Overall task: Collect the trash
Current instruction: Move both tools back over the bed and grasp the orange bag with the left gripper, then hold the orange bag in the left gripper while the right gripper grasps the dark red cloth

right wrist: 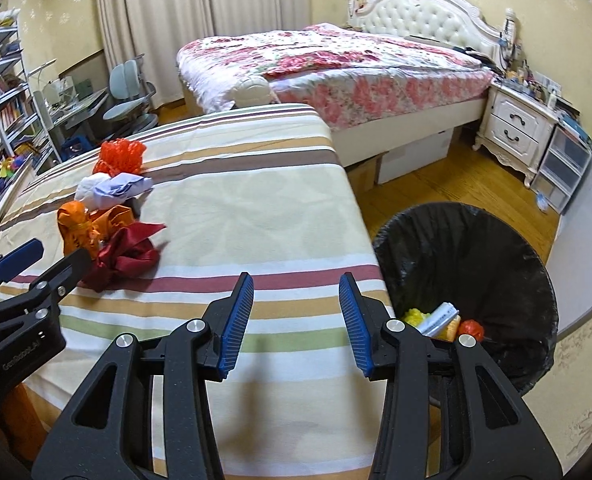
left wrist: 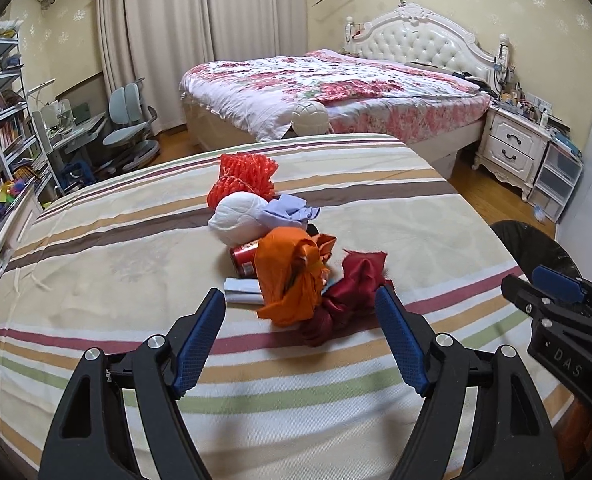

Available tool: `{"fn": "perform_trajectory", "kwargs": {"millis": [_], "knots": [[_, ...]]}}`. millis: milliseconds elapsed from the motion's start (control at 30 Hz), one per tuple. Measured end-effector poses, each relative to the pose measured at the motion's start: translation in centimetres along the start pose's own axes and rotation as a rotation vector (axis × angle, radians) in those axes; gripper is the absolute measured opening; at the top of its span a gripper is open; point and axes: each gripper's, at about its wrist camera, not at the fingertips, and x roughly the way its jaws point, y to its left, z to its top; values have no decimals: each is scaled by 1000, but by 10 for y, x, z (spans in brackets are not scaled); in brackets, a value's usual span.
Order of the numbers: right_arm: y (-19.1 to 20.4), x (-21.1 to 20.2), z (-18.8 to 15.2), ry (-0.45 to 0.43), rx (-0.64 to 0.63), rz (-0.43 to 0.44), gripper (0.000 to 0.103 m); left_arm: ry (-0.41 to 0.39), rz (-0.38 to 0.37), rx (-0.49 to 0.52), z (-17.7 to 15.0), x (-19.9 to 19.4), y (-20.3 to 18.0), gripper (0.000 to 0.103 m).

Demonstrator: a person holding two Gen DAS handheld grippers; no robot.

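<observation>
A heap of trash lies on the striped tablecloth (left wrist: 96, 248): an orange plastic bag (left wrist: 288, 280), a dark red crumpled bag (left wrist: 348, 292), a red can (left wrist: 246, 258), a white wad (left wrist: 238, 220), a lilac tissue (left wrist: 290, 210), a red foam net (left wrist: 244, 178) and a flat white packet (left wrist: 242, 290). My left gripper (left wrist: 300, 300) stands open just short of the orange and dark red bags, nothing held. My right gripper (right wrist: 296, 284) is open and empty over the table's near right part, beside a black-lined trash bin (right wrist: 476, 248) that holds yellow, white and red scraps.
The bin (left wrist: 536, 248) stands on the wooden floor off the table's right edge. Behind are a bed with a floral cover (left wrist: 336, 88), a white nightstand (left wrist: 512, 144), plastic drawers (left wrist: 556, 180), a desk chair (left wrist: 128, 120) and bookshelves (left wrist: 4, 112) at left.
</observation>
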Motion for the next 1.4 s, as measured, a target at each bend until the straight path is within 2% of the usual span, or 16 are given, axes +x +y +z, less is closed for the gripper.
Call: {"fn": "perform_trajectory", "kwargs": {"millis": [167,233,367,833,1033,1100,1233,1333,1400], "knots": [[11,3,2,8,-21,2,44,5,-20,9,5,13,3,75],[12,5,2,13,-27,2,44,8,-36,4,6,18,5,67],[18,8,3,19,-39,5,44,26,-60,7,6,22,7,41],[48,9,2,22,-96,43,44,-36,-65,-35,-2,-15,34,39],[69,8,2,25,-132,73,45,-18,-13,-60,-13,-16,60,39],[76,8,2,24,-140,85,54,-12,7,-76,-17,-16,70,39],[93,8,4,18,-175,102,56,-9,38,-111,-22,-17,90,39],[103,10,5,20,-185,118,63,-10,55,-131,-23,-17,101,39],[108,13,6,26,-184,130,64,-9,64,-139,-24,-17,106,39]]}}
